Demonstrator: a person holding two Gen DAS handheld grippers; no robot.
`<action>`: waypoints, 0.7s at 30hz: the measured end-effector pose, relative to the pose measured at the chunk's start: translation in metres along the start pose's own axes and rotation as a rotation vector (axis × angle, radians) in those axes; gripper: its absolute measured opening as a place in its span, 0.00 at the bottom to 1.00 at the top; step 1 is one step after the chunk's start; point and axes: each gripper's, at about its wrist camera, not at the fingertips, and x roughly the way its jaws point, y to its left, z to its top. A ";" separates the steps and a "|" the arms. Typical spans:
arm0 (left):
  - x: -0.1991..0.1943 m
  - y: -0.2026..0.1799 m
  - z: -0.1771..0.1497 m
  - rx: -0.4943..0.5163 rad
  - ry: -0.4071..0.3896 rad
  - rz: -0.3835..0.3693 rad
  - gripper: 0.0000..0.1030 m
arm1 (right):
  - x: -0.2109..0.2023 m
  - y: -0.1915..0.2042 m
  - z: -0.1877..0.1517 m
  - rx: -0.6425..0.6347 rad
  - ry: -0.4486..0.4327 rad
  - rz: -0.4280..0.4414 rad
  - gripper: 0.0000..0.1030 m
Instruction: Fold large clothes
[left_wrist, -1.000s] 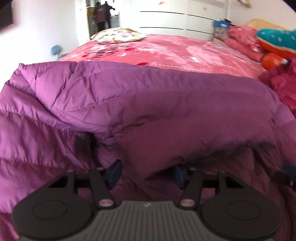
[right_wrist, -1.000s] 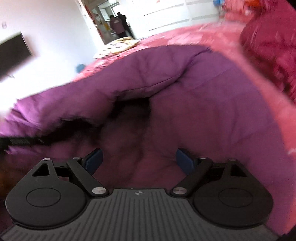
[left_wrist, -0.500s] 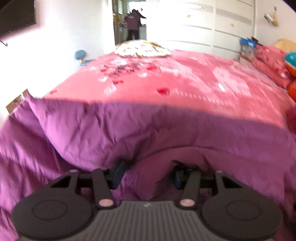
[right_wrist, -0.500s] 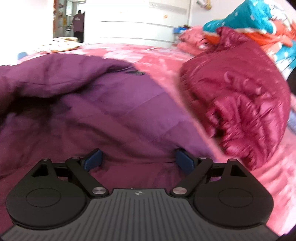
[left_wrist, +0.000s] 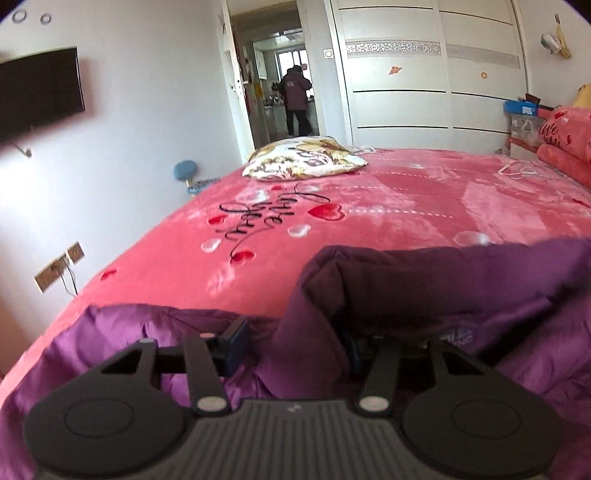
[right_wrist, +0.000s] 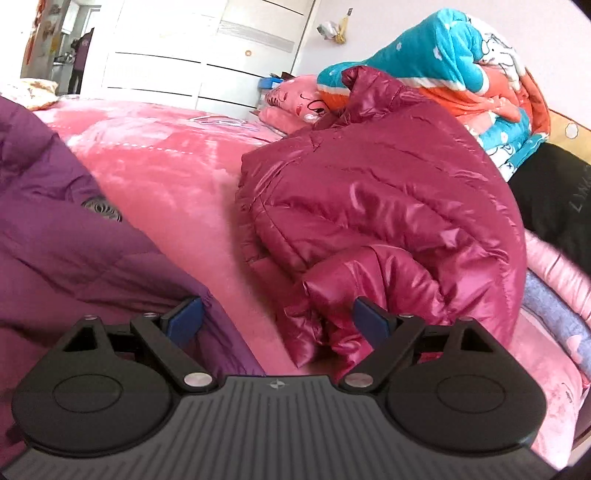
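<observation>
**Purple coat carried over by left tool, right tool free**

Since the earlier frames both tools swung: left view went from mostly coat to mostly bed, right view turned from the purple coat toward the red jacket.

Left wrist: left tool (left_wrist: 291, 345) pinches a thick fold of the purple coat (left_wrist: 424, 291) between its pads, jaws part-spread around the padding. Coat bulk lies to the right and below the tool, a smaller flap at lower left; its edge runs left-right across the view. Pink bedspread (left_wrist: 369, 221) bare ahead up to the pillow (left_wrist: 306, 157). A person stands in the far doorway.

Right wrist: right tool (right_wrist: 277, 321) spread wide, nothing gripped. Purple coat (right_wrist: 55, 229) lies to its left, edge touching or just beside the left pad, can't tell which. Red jacket (right_wrist: 388, 206) heaped on the bed ahead-right, near the right pad. Folded blankets stacked behind.

Judgement: left hand carries the fold; the right tool, just beside the coat's edge, must turn left for the next grip.
</observation>
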 end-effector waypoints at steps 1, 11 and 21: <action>0.007 -0.006 0.002 0.009 -0.003 0.015 0.51 | 0.000 0.002 0.001 -0.011 -0.011 0.002 1.00; 0.019 -0.016 0.018 0.038 -0.103 0.073 0.68 | 0.005 0.004 0.003 -0.027 -0.043 0.028 1.00; -0.045 0.012 0.042 0.155 -0.179 -0.018 0.78 | -0.013 -0.005 0.014 -0.021 -0.135 -0.033 1.00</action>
